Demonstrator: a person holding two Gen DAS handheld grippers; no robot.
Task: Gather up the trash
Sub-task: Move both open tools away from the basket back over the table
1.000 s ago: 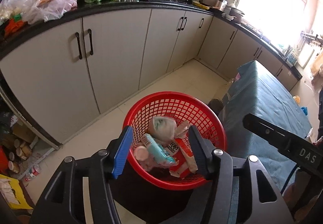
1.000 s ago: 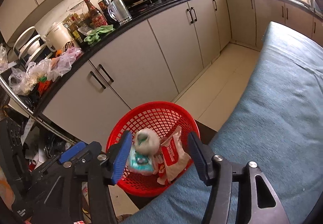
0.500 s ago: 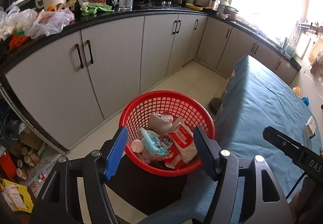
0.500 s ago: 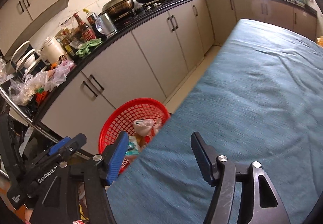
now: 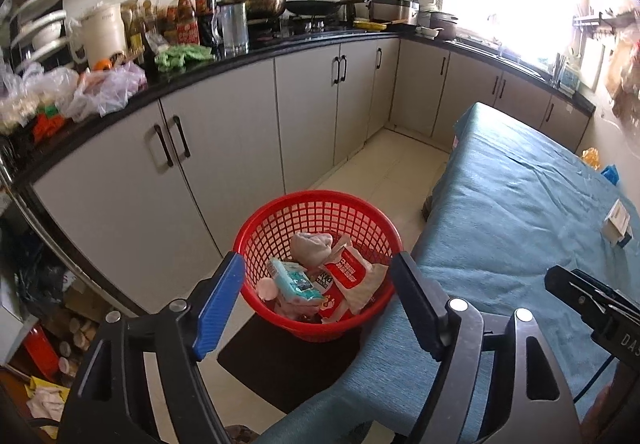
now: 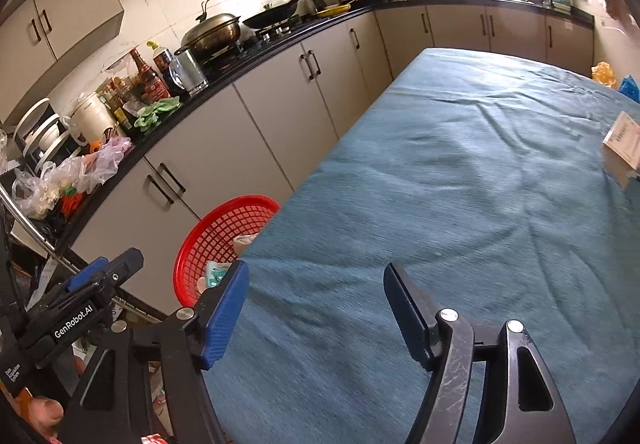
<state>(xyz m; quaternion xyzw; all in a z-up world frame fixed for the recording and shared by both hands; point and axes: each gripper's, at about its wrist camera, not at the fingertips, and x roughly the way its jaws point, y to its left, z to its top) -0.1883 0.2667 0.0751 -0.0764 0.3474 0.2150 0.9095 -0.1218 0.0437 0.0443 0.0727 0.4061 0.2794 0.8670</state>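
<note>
Scanning for what's left w/ both sets of fingers spread wide and empty. Left gripper [image 5: 316,300] hangs over the red basket [image 5: 280,219], which sits on the floor just beside the near-left edge of the table [image 6: 460,183]; wrappers, a blue-green pack [image 5: 296,286] and a crumpled wad lie in it. Right gripper [image 6: 316,308] is over the blue cloth, nothing between its fingers [image 6: 224,308].

Remaining trash, I think: small paper box [image 6: 624,145] at the far right edge of the table, well apart from my right fingers, farther out and to the right. Looks light, thin cardboard, prob crushable, so pinch gently across its narrow sides, not the flap. Can't tell if it's empty. Orange & blue scraps [image 6: 616,79] at the far right corner too, prob soft, flimsy plastic; grab a bunched part.
</note>
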